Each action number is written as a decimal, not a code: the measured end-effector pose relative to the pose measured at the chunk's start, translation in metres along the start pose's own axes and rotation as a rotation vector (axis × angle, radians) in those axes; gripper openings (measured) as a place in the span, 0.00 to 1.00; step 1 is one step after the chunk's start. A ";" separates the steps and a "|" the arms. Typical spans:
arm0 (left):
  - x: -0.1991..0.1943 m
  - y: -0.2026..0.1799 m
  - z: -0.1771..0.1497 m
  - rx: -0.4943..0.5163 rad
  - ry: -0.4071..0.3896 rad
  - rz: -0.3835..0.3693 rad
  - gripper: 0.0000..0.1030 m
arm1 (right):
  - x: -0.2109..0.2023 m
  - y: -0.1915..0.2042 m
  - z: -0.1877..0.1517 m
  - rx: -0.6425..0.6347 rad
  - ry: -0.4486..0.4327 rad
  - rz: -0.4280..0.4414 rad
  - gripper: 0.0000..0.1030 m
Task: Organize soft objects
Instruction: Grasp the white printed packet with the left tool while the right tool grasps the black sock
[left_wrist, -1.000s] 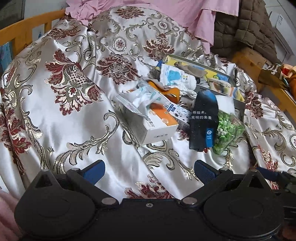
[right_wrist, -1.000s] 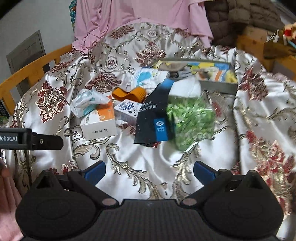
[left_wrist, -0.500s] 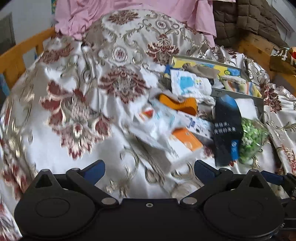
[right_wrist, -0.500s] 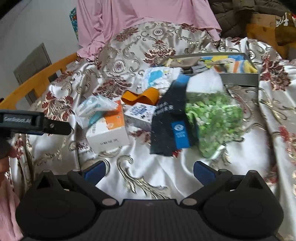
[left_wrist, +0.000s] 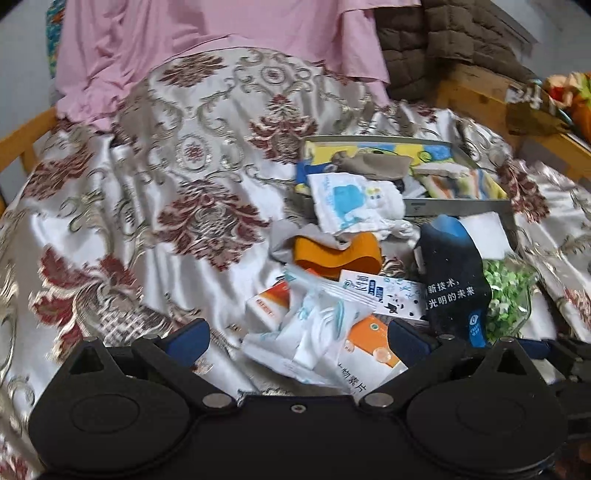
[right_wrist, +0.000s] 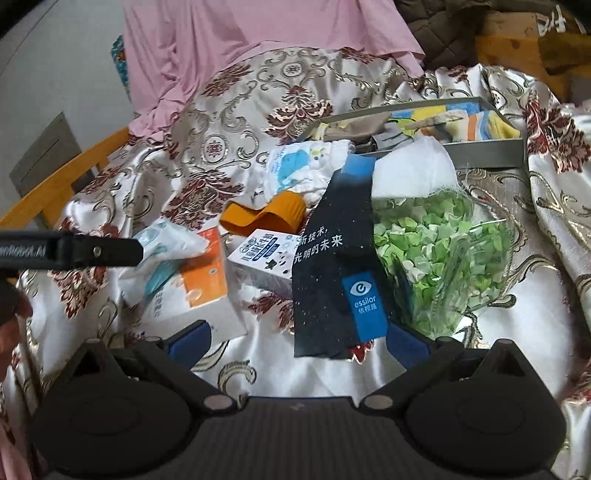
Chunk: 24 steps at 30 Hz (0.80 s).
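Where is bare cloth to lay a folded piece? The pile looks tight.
Free: the brocade cloth left of the orange band, up to the pink sheet. Crowded: from the tissue pack to the green bag and gray tray.

A patterned bedspread (left_wrist: 155, 192) covers everything — pink sheet (left_wrist: 221, 33) and brown quilted jacket (left_wrist: 443, 40) behind it.

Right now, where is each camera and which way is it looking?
Left wrist: on the left gripper, low over the tissue pack and orange box, facing the tray; its two blue fingers show, spread.
Right wrist: on the right gripper, facing the dark cloth and green bag; its spread fingers show, and the left gripper pokes in at the left.
Both see the orange band, tray and pink sheet.
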<state>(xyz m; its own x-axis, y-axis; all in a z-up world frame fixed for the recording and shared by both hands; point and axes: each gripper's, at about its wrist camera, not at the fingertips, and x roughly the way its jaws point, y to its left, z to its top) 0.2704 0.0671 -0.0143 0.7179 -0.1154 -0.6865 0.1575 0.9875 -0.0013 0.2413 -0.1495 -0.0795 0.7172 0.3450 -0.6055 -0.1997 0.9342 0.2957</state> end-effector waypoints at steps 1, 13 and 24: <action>0.002 -0.001 0.001 0.013 0.002 -0.002 0.99 | 0.002 0.001 0.000 0.001 -0.002 -0.001 1.00; 0.030 0.011 -0.003 0.016 0.032 -0.068 0.86 | 0.015 0.002 0.001 0.062 -0.033 -0.059 1.00; 0.042 0.010 -0.012 0.021 0.051 -0.136 0.71 | 0.028 0.001 0.007 0.081 -0.051 -0.044 1.00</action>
<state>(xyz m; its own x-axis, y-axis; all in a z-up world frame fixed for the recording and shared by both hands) 0.2941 0.0736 -0.0525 0.6537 -0.2423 -0.7169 0.2661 0.9605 -0.0819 0.2656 -0.1397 -0.0910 0.7578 0.2967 -0.5811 -0.1140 0.9371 0.3298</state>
